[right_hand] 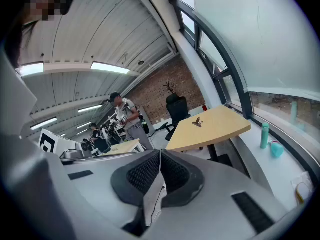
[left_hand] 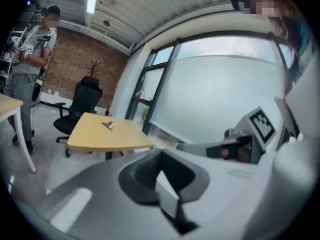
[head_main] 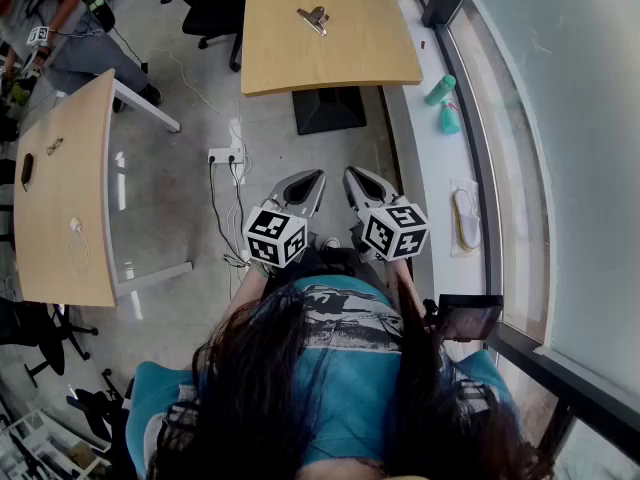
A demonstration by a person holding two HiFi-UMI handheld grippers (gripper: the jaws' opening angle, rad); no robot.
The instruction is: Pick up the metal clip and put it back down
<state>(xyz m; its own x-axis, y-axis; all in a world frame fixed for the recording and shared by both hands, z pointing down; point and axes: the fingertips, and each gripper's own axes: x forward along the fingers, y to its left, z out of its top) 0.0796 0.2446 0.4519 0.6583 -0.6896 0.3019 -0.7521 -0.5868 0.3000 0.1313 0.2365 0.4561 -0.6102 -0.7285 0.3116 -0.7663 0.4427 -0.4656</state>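
In the head view, the metal clip (head_main: 315, 19) is lying on the far counter (head_main: 370, 53), well apart from both claws.
In the left gripper view, the left claw (left_hand: 159, 160) is sitting pinched together, empty.
In the right gripper view, the right claw (right_hand: 160, 156) is sitting pinched together too, gripping nothing.

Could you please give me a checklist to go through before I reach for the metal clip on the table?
1. View of the metal clip: ok, it lies on the wooden table ahead.
2. Tongs empty: ok, the left gripper and the right gripper hold nothing.
3. Tongs open for a grasp: not ok, both are shut.
4. Grippers near the metal clip: not ok, both hang close to the body, short of the wooden table.
5. Which way its handles point: cannot tell, too small.
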